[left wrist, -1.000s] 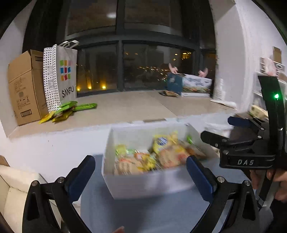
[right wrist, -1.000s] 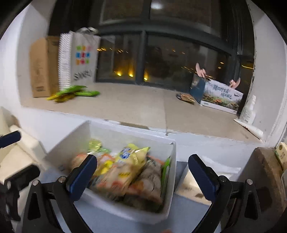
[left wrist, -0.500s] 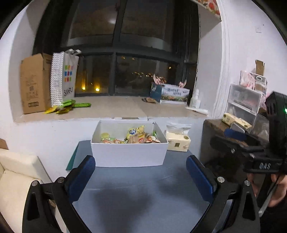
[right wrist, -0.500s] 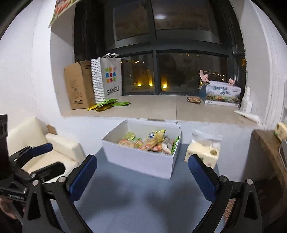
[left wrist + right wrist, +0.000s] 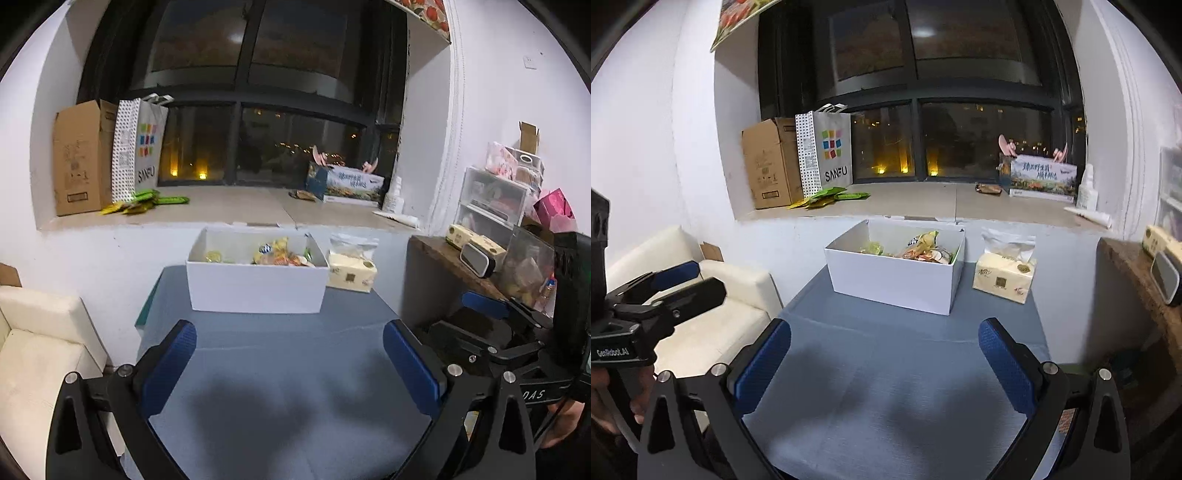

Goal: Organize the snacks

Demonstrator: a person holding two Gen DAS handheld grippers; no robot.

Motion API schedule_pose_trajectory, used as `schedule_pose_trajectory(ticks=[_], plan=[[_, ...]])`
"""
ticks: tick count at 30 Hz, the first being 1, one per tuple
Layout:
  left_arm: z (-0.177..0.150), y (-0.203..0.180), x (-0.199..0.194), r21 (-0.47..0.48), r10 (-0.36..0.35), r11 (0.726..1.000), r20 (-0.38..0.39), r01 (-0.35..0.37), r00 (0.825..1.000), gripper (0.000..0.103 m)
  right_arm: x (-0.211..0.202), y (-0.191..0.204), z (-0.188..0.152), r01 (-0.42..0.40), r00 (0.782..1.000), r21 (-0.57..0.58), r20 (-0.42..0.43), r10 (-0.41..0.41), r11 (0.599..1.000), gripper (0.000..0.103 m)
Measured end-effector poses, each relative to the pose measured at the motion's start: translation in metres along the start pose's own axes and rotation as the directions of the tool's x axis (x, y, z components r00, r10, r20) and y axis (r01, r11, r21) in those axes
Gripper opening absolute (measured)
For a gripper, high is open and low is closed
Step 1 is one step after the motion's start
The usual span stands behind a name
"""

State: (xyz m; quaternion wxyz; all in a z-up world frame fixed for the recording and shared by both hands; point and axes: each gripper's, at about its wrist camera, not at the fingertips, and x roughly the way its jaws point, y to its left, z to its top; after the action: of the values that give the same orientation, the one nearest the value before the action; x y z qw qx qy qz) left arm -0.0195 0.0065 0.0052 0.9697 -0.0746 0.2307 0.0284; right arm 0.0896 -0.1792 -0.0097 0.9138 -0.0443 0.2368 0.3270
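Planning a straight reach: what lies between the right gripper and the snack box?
Only bare blue table lies between the right gripper and the snack box, as the right wrist view shows.

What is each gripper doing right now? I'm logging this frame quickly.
Left gripper: open, blue-padded fingers spread wide, holding nothing.
Right gripper: open, holding nothing.

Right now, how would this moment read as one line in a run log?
left claw: open, empty | right claw: open, empty | snacks: in white box | tissue pack: beside box | table
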Motion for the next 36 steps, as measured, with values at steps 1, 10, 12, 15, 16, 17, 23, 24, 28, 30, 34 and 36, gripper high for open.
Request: schedule_pose_trajectory(ticks=[1,10,12,15,16,17,23,24,28,30,34,36], plan=[[-0.0005,-0.0009,0.0017,0.003,0.005,1.0,-0.002,-0.005,1.0,0.103,0.0008,-0.001,-0.0004,0.001,1.0,0.004,-0.004,-0.001,1.0,0.103],[-0.0005,-0.0015,0.0033,0.019,0.014,1.0,-0.008,-0.014,1.0,0.103,0.0007,-0.0044,-0.0007,0.003,1.0,0.022,-0.012,-0.003,1.0,0.103],[-0.0006,-0.0012,0.004,0.018,0.014,1.0,-0.011,-0.013,1.0,0.103,-0.0001,-0.0036,0.0002,0.002,1.0,0.019,-0.01,-0.002,1.0,0.103],[-0.0012,0.0,0.0043,0.012,0.014,1.0,-0.016,-0.014,1.0,0.103,-0.0009,-0.0028,0.0001,0.003,1.0,0.015,-0.009,-0.003,1.0,0.103],[-0.0017,0.0004,0.004,0.012,0.016,1.0,-0.015,-0.015,1.0,0.103,-0.001,-0.0027,0.0,0.002,1.0,0.014,-0.009,-0.002,1.0,0.103],[-0.0021,0.0007,0.0037,0.012,0.017,1.0,-0.014,-0.017,1.0,0.103,-0.0002,-0.0036,0.0001,0.0,1.0,0.013,-0.009,0.0,1.0,0.103],[-0.0048,0.0028,0.0034,0.013,0.028,1.0,-0.021,-0.027,0.999,0.103,-0.0015,-0.0028,0.0004,0.006,1.0,0.018,-0.009,-0.006,1.0,0.103],[-0.0051,0.0027,0.0029,0.014,0.03,0.999,-0.019,-0.03,0.999,0.103,-0.0017,-0.0028,0.0004,0.005,1.0,0.018,-0.01,-0.005,1.0,0.103],[-0.0052,0.0019,0.0016,0.019,0.02,1.0,-0.012,-0.02,1.0,0.103,-0.0023,-0.0029,0.0003,0.005,1.0,0.015,-0.009,-0.005,1.0,0.103],[-0.0051,0.0012,0.002,0.026,0.024,0.999,-0.013,-0.024,1.0,0.103,-0.0027,-0.002,0.0005,0.003,1.0,0.012,-0.009,-0.003,1.0,0.103],[-0.0064,0.0015,0.0027,0.024,0.024,0.999,-0.017,-0.023,1.0,0.103,-0.0021,-0.0019,0.0002,0.002,1.0,0.009,-0.011,-0.002,1.0,0.103],[-0.0068,0.0022,0.003,0.018,0.023,1.0,-0.019,-0.022,1.0,0.103,-0.0017,-0.0015,-0.0001,0.003,1.0,0.01,-0.011,-0.003,1.0,0.103]])
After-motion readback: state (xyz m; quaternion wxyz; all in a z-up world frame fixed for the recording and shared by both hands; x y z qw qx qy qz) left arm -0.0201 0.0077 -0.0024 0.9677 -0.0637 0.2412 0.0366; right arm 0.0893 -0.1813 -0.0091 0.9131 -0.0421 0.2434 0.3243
